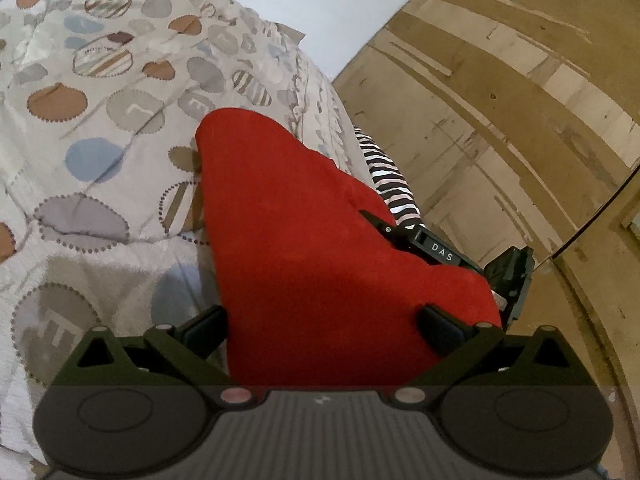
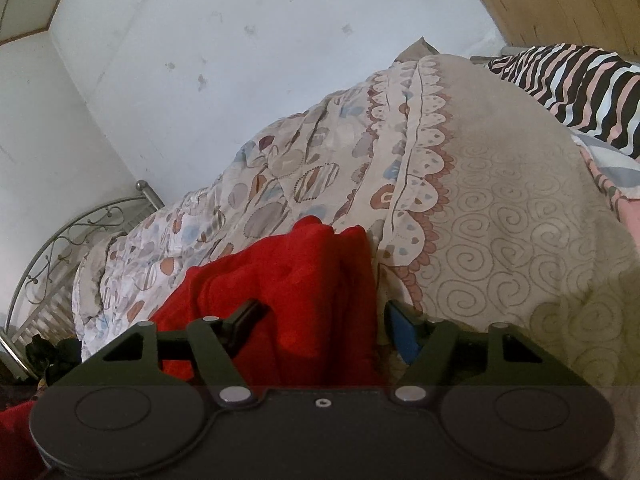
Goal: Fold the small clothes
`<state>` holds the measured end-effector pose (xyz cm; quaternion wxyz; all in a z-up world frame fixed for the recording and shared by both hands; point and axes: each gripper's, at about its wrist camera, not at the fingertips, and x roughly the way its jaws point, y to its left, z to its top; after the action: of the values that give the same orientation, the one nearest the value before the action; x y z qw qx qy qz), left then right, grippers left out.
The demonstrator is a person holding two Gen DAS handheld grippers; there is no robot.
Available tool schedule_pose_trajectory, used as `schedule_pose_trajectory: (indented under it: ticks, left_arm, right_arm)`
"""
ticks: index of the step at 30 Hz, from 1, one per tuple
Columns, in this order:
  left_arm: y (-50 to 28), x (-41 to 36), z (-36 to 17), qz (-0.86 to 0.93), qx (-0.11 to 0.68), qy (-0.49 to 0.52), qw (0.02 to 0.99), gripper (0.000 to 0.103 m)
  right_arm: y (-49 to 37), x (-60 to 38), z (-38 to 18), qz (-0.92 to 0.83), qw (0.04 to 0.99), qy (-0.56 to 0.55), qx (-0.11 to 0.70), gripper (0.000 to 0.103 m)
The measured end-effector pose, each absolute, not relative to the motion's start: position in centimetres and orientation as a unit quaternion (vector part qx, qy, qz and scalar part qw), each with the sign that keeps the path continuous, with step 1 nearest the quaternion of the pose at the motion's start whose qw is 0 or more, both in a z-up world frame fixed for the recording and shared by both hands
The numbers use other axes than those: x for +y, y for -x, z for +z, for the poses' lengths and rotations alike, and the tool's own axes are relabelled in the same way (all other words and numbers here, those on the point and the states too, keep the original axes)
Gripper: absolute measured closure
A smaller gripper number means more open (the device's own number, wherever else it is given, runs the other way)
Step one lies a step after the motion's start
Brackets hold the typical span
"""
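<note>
Lying between the spread left tool [image 1: 322, 322] and right tool [image 2: 320, 320], the red garment [image 1: 320, 220] was unclamped; it could slip off the bed [image 2: 500, 200].

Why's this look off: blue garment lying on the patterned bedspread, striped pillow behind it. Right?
Wrong on colour only. The garment is red, not blue, as the left wrist view shows. It does lie on the patterned bedspread, with the striped pillow behind it.
</note>
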<state>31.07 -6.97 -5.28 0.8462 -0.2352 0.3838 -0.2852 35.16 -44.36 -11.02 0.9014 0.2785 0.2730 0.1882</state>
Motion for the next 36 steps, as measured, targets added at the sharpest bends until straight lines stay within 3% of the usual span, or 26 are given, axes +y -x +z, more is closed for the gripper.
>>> schedule_pose_trajectory:
  ticks: [3, 10, 14, 21, 29, 36]
  left_arm:
    - [-31.3, -6.9, -5.7, -0.293, 0.386, 0.245, 0.84, 0.0]
    - [-33.1, -6.1, -8.1, -0.332, 0.416, 0.31, 0.788, 0.0]
    - [-33.5, -5.6, -8.2, -0.347, 0.416, 0.319, 0.778, 0.013]
    - [-33.3, -4.7, -6.7, -0.344, 0.401, 0.313, 0.79, 0.032]
    - [-33.4, -1.3, -2.7, -0.33, 0.367, 0.274, 0.826, 0.034]
    - [-34.5, 4.4, 0.4, -0.258, 0.359, 0.214, 0.871, 0.034]
  right_arm:
    - [-35.1, -44.4, -11.0, 0.193, 0.898, -0.284, 0.274, 0.038]
    - [-35.1, -44.3, -10.6, 0.196, 0.886, -0.308, 0.285, 0.056]
    - [-34.4, -43.4, -9.1, 0.189, 0.897, -0.286, 0.28, 0.065]
    - [-33.2, -41.4, -5.3, 0.203, 0.908, -0.27, 0.247, 0.068]
    - [-33.6, -38.0, -1.2, 0.228, 0.91, -0.279, 0.205, 0.069]
    - [-38.0, -31.5, -1.0, 0.26, 0.892, -0.31, 0.201, 0.069]
